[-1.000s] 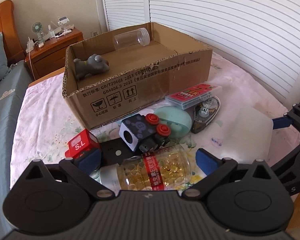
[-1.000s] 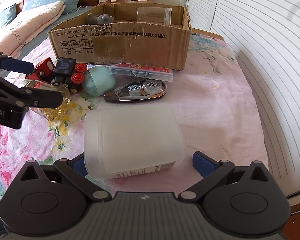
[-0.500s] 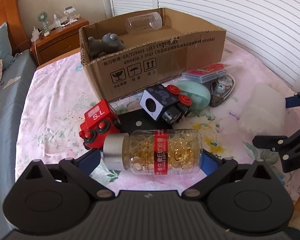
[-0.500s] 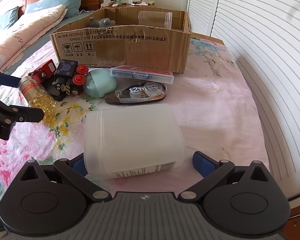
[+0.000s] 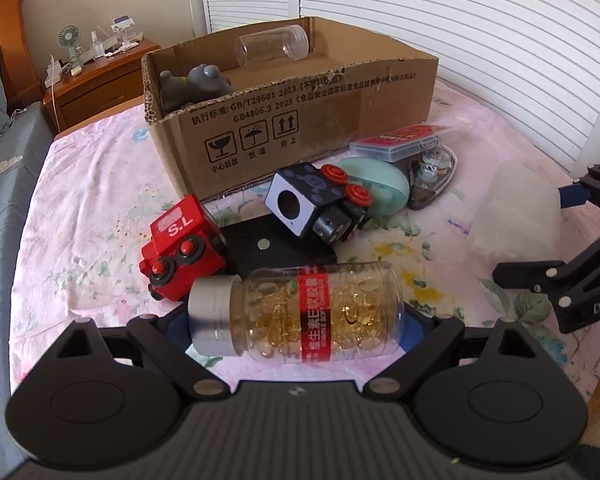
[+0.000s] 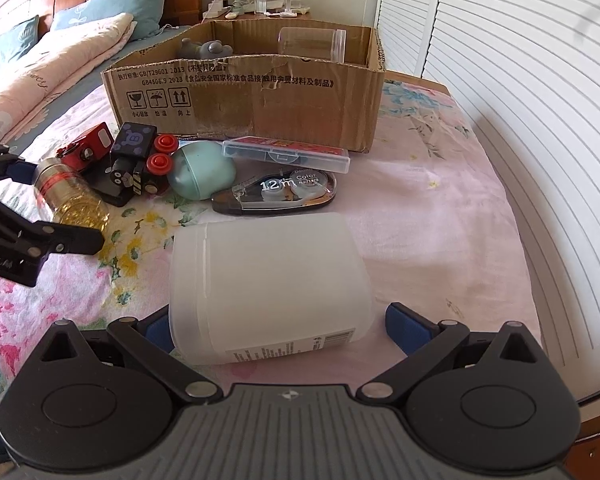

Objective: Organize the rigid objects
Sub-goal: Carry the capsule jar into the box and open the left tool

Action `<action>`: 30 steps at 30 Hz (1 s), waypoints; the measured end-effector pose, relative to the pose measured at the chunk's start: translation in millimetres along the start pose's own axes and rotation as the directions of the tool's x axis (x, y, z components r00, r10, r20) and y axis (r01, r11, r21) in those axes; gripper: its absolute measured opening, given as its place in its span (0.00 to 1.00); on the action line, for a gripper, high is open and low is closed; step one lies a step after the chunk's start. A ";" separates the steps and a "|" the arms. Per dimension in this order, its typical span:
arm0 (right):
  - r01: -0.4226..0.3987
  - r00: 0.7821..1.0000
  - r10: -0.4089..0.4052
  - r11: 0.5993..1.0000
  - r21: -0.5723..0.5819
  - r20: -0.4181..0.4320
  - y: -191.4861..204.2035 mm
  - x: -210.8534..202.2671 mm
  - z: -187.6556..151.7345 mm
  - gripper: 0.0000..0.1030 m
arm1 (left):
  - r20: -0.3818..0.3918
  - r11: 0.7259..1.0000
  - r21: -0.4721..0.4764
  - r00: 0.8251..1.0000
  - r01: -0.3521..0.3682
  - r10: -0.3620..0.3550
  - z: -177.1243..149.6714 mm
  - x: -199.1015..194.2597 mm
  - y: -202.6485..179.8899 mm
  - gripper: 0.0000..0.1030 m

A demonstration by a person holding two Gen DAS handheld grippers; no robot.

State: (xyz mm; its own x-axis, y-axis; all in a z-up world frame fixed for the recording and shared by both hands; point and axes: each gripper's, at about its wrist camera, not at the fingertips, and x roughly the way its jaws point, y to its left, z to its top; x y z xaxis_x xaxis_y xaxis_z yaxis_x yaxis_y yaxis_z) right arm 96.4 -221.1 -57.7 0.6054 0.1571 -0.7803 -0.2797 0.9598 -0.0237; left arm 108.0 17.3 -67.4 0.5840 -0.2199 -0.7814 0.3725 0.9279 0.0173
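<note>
My left gripper [image 5: 296, 322] is shut on a clear bottle of yellow capsules [image 5: 296, 316] with a silver cap and red label, held sideways above the bedsheet; the bottle also shows in the right wrist view [image 6: 70, 196]. My right gripper [image 6: 278, 324] is open, its fingers either side of a frosted white jar [image 6: 268, 284] lying on the bed, a gap at the right finger. The cardboard box [image 5: 300, 128] stands behind, holding a grey toy [image 5: 196, 82] and a clear jar [image 5: 272, 46].
On the sheet before the box lie a red toy block [image 5: 180, 240], a black toy block with red buttons [image 5: 316, 204], a mint egg-shaped case [image 5: 376, 186], a flat clear case [image 6: 286, 152] and a correction tape [image 6: 280, 194]. A nightstand [image 5: 100, 80] stands far left.
My left gripper has lifted the capsule bottle off the sheet and drawn back from the toy pile. My right gripper has stayed around the white jar.
</note>
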 end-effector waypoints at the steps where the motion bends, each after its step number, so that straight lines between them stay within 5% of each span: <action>1: -0.001 1.000 0.001 1.000 -0.002 -0.002 0.3 0.4 0.8 1.00 | -0.005 1.000 0.006 1.000 0.009 -0.009 -2.4 -2.4 0.6 0.91; 23: -0.085 0.992 0.072 0.988 -0.132 -0.103 13.6 10.3 25.5 0.98 | 0.019 1.000 -0.021 1.000 -0.020 0.020 -7.4 -13.0 1.1 0.92; 30: -0.076 0.993 0.063 0.989 -0.128 -0.104 10.0 7.2 28.7 0.84 | 0.013 1.000 -0.025 1.000 -0.019 0.019 -5.9 -12.0 1.4 0.90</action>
State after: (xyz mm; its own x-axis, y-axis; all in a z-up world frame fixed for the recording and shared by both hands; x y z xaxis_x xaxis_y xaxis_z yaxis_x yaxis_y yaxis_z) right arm 119.3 -203.7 -45.6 0.5059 0.1920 -0.8409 -0.4181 0.9073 -0.0443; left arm 97.2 22.9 -61.7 0.6001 -0.2057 -0.7730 0.3432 0.9391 0.0166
